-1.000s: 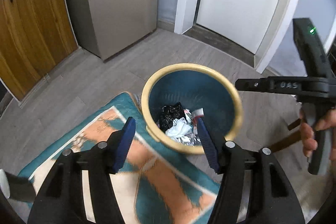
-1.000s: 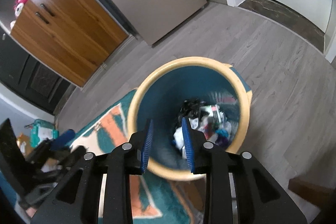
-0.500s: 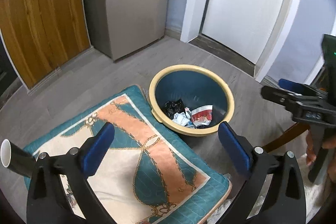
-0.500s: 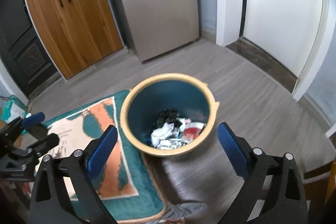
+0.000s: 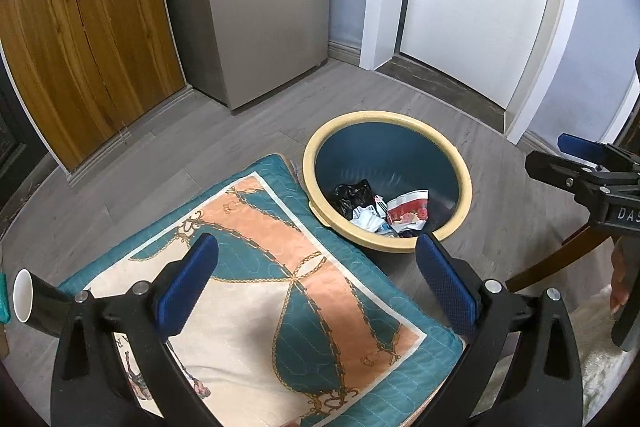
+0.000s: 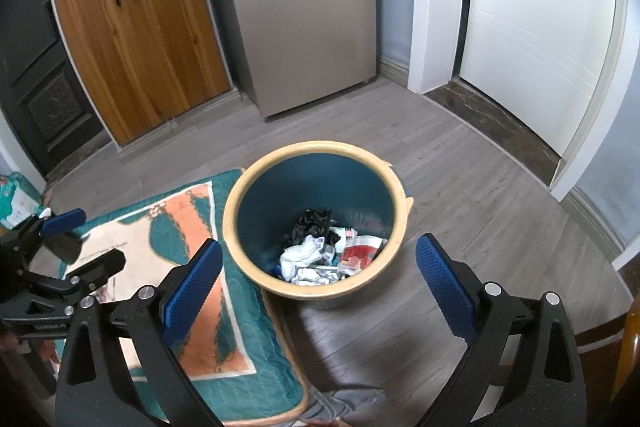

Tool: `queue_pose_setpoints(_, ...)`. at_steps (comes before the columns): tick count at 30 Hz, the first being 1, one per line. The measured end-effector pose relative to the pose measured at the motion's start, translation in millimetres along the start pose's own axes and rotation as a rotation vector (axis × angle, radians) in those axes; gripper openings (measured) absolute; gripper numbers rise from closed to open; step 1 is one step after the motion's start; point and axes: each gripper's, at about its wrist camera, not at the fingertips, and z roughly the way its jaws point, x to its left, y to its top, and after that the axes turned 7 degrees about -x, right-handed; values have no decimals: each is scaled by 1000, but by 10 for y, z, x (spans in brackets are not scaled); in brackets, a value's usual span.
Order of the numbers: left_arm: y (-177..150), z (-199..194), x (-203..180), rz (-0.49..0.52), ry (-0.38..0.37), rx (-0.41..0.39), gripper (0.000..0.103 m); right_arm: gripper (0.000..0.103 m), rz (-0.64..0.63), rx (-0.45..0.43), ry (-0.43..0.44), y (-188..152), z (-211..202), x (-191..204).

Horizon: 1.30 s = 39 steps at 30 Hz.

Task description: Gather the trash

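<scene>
Both the left gripper (image 5: pixel 316 279) and right gripper (image 6: pixel 318 277) gape wide and empty above the bin (image 6: pixel 256 271); risk: a low careless sweep clips its rim, tipping the trash (image 6: pixel 320 255) out.

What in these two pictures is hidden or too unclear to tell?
- Bin floor: near wall hides part, both views.
- Trash: wrapper print too small to read.
- Cabinet top: pink items cut off by the edge, right view.
- Cup: mostly behind the left gripper, left view.
- Chair leg: cut off by the edge, left view.
</scene>
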Motion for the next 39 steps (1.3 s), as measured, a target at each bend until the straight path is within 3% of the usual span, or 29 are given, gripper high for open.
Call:
queue_pose_setpoints(33,11,-8,-51,-4,31,-26,97,97,6,6,5,-2,0,54)
queue_pose_setpoints(39,5,-8,-63,-4,6,-25,97,97,5,6,5,-13,10,51)
